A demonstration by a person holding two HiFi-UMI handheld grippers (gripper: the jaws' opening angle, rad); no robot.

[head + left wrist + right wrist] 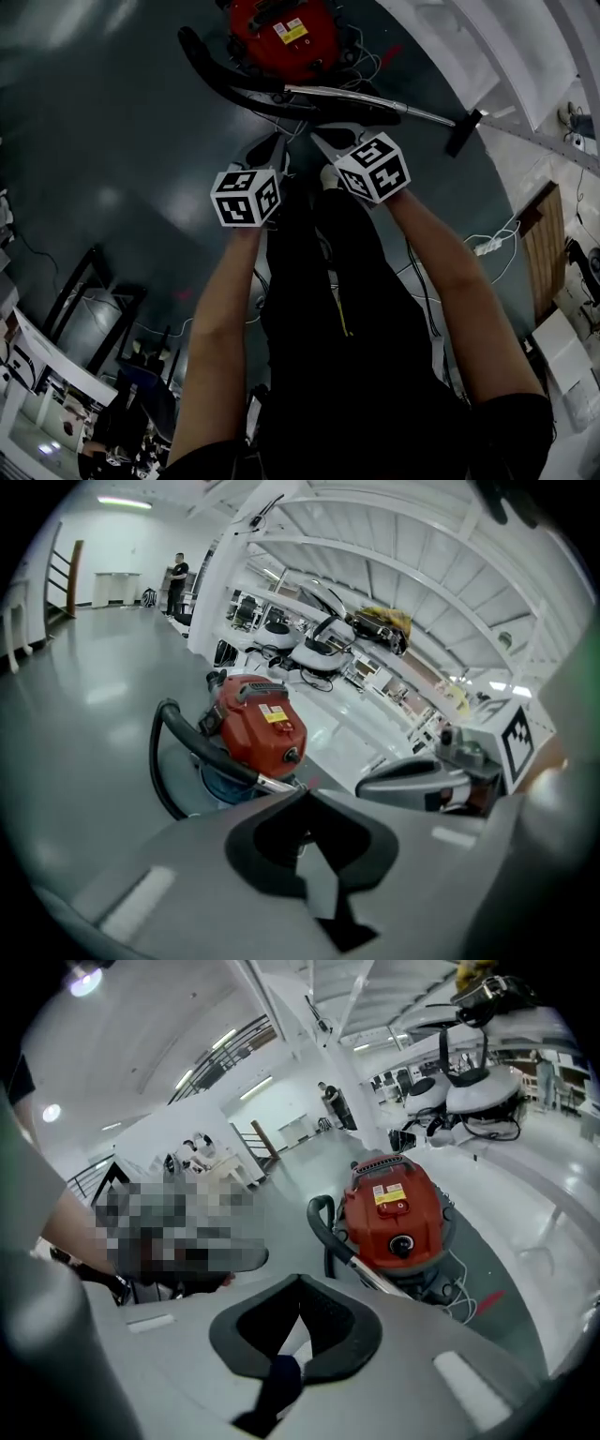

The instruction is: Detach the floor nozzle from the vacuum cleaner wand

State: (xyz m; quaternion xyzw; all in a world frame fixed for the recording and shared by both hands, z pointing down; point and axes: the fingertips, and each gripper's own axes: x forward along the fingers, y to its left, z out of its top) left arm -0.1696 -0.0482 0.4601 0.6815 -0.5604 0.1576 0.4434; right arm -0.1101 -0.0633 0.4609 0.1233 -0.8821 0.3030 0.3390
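The red canister vacuum (pixel 281 36) stands on the dark floor at the top of the head view. Its black hose (pixel 208 67) loops left, and the silver wand (pixel 427 114) runs right to the black floor nozzle (pixel 464 131). My left gripper (pixel 269 150) and right gripper (pixel 330 141) hover side by side just short of the hose end of the wand, both shut and empty. In the left gripper view, that gripper (pixel 305 794) points at the vacuum (pixel 258 728) and hose (pixel 173 752). The right gripper (pixel 298 1279) faces the vacuum (pixel 398 1218) and wand (pixel 370 1279). The nozzle is outside both gripper views.
A white power strip with its cable (pixel 487 246) lies on the floor at right, near a wooden panel (pixel 544 248). White beams (pixel 506 56) cross behind the nozzle. A black frame (pixel 84 291) stands at lower left. A person (pixel 176 578) stands far off.
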